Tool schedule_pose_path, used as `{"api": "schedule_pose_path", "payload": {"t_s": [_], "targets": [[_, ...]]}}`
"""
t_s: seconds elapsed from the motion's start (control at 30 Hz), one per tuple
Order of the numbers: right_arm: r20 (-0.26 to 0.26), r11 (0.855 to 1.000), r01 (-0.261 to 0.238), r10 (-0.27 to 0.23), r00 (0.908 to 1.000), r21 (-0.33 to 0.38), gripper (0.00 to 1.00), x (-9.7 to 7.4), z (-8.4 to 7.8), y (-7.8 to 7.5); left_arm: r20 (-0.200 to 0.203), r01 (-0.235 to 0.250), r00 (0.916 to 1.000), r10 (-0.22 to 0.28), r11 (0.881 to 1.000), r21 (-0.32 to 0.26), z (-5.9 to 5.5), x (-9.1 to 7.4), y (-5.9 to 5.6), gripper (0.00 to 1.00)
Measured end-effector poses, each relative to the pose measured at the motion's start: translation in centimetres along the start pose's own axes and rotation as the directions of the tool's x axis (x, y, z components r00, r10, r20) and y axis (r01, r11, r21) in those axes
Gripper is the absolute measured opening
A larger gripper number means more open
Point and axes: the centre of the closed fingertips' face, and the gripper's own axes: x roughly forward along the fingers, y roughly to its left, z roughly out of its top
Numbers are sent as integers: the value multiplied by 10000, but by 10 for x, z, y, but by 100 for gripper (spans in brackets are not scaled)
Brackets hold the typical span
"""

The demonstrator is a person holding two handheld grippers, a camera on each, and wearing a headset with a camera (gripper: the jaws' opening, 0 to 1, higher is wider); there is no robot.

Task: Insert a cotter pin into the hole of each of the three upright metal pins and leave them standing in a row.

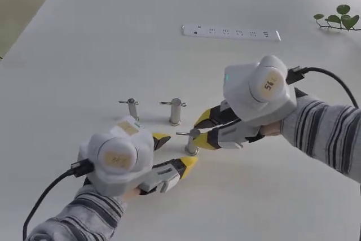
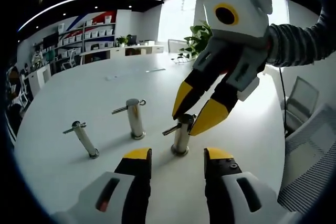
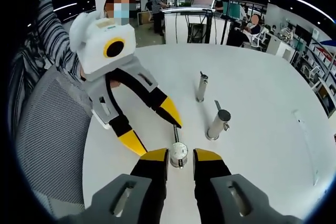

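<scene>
Three upright metal pins stand in a row on the white table [image 1: 84, 43], each with a cotter pin through its head: the far one [image 1: 132, 108], the middle one [image 1: 175, 112] and the near one [image 1: 192, 144]. My right gripper [image 1: 197, 132] comes in from the right and is shut on the near pin's head [image 3: 178, 153], whose cotter pin [image 2: 170, 128] sticks out sideways. Just below the near pin [image 2: 181, 136], my left gripper [image 1: 180, 149] stands open, its yellow-tipped jaws spread either side of the pin's base without touching it.
A white power strip [image 1: 231, 32] lies at the back of the table and a leafy plant [image 1: 338, 20] sits at the far right edge. A mesh chair [image 3: 47, 129] stands beside the table. Cables trail from both grippers.
</scene>
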Motion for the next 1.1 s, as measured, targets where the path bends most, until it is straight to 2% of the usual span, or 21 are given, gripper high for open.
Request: {"api": "schedule_pose_path", "payload": {"t_s": [0.33, 0.57, 0.77, 0.87, 1.1], "targets": [[17, 9995, -197, 196, 9998, 260, 9, 10, -2, 3, 110, -13, 9999, 17, 9995, -314, 2, -21, 7, 45], [-58, 9993, -224, 225, 9997, 290, 9, 10, -3, 4, 277, -102, 9995, 115, 9988, -470, 5, -36, 12, 56], [-102, 9993, -235, 238, 9997, 292, 8, 9, -4, 2, 453, -374, 9983, 379, 9993, -99, 10, -54, 20, 65], [-180, 9991, -276, 282, 9994, 328, 8, 8, -5, 1, 666, -498, 9964, 520, 9982, -342, 13, -62, 27, 67], [-203, 9995, -173, 179, 9996, 276, 8, 1, -6, -5, 832, -746, 9934, 785, 9960, -491, 17, -72, 39, 72]]}}
